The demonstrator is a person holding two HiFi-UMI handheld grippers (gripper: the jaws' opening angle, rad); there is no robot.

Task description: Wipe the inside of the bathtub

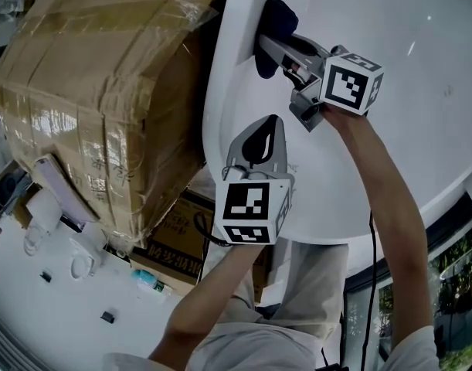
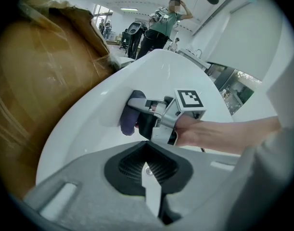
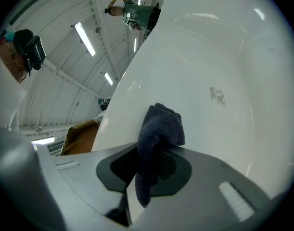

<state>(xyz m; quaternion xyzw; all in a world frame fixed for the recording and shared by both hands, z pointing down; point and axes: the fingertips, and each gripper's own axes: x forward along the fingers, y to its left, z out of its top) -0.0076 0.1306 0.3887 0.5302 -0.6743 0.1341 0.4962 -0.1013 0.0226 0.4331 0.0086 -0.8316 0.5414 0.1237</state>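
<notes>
Head view gives us both grippers at once. The R gripper (image 1: 273, 49) is up at the bathtub (image 1: 421, 91) rim, on the side next to the taped cardboard box (image 1: 104, 91). The L gripper (image 1: 260, 141) is lower, by the tub's near rim, apart from the R one. Jaw state is hard to read there.

L gripper view settles its own: jaws closed together, nothing btwn them, w/ the R gripper ahead of it.

R gripper view shows what the others hide: jaws clamped on a dark cloth (image 3: 159, 129). One end hangs down btwn the jaws. The bunched end sticks out past the tips against the tub's white inner wall, close under the rim.

Only that view shows us a small grey smudge (image 3: 216, 95) on the wall, farther in from the cloth.

Both gripper views catch a person (image 3: 137, 8) standing in the bkgd; head view doesn't.
</notes>
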